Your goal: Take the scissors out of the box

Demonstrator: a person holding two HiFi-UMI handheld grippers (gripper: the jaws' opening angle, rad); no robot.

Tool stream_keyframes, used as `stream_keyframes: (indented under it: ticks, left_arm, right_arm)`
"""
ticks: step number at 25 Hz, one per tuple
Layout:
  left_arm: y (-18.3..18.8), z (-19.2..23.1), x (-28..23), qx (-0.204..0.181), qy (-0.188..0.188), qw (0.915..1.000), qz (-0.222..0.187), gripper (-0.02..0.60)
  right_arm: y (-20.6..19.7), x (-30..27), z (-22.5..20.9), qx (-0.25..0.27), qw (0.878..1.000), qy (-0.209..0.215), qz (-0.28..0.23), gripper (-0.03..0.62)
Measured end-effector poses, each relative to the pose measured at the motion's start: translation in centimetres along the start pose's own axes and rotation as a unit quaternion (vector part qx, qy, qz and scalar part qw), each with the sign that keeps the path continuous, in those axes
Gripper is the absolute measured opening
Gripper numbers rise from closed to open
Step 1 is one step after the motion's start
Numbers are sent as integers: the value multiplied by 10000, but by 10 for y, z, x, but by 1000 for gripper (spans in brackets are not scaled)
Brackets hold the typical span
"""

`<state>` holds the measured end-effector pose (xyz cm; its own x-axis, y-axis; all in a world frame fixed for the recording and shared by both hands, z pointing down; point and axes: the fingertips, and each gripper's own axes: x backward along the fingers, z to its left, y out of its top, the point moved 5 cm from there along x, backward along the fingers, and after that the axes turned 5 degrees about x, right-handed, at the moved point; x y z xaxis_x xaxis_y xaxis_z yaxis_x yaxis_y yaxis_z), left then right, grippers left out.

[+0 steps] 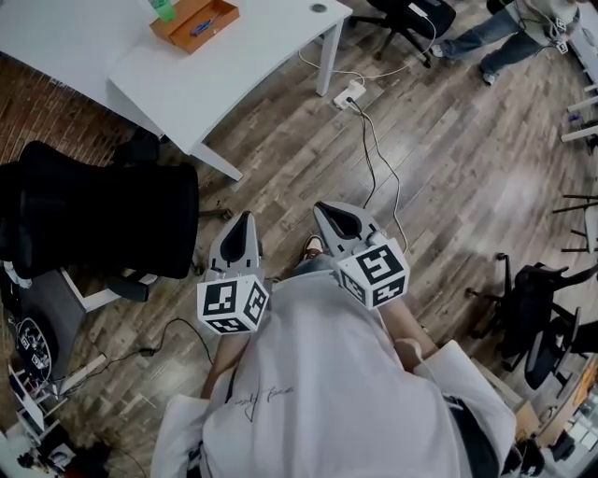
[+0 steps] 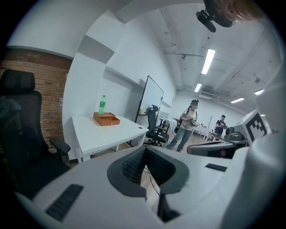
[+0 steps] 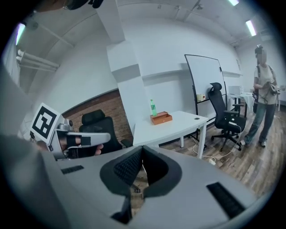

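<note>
Brown wood planks make the floor [image 1: 448,168] of this office, with a red brick wall [image 2: 27,85] at one side and strip lights [image 2: 208,61] overhead. A white table [image 1: 234,75] stands ahead of me. Near its far edge sits the orange-brown box [image 1: 194,21], shallow and open-topped, with a green bottle [image 1: 163,8] just beside it. A blue thing [image 1: 202,26] lies in the box, but it is too small for me to tell whether it is the scissors. My left tongs [image 1: 248,217] and right tongs [image 1: 320,206] hang over bare floor, well apart from the table. On each, the ribbed black pads [image 3: 127,167] are pressed together with nothing between them. A black office chair [image 1: 103,219] stands at my left, beside the table. A white power strip [image 1: 348,93] and thin cables [image 1: 374,159] lie on the floor near the table leg. Another person [image 3: 263,98] stands off to the right, past a whiteboard [image 3: 205,80].
</note>
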<state>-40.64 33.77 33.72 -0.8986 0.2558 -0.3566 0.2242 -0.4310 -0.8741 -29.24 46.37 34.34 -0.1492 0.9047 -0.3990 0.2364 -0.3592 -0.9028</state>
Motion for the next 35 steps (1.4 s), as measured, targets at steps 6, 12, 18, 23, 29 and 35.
stream_keyframes:
  ticks: [6,12,18,23,29,35]
  left_arm:
    - [5,-17,-24,-7,26,9999,-100,8]
    - [6,-36,-46,-357,-73,9993,50,8]
    - [11,-49,-68,-700,-209,9973,20,8]
    - [19,-46,-102,-536,-328,9980,8,8]
    - [43,-36,-155,-365,-452,9983,18,8]
    - [79,-15,-203,-290,-437,9986,-22,8]
  right_arm:
    - [5,4,-30,-263,9987,359,-252,9]
    - [2,7,-32,123,9960,885,-80,9]
    - [3,1,-43,179,9947,998,-161,9]
    - [13,-16,-66,39,9945,987,-347,9]
    - [36,-46,-105,-70,9959,871,-250,9]
    - [67,-89,-135,8,9955,945,-113,9]
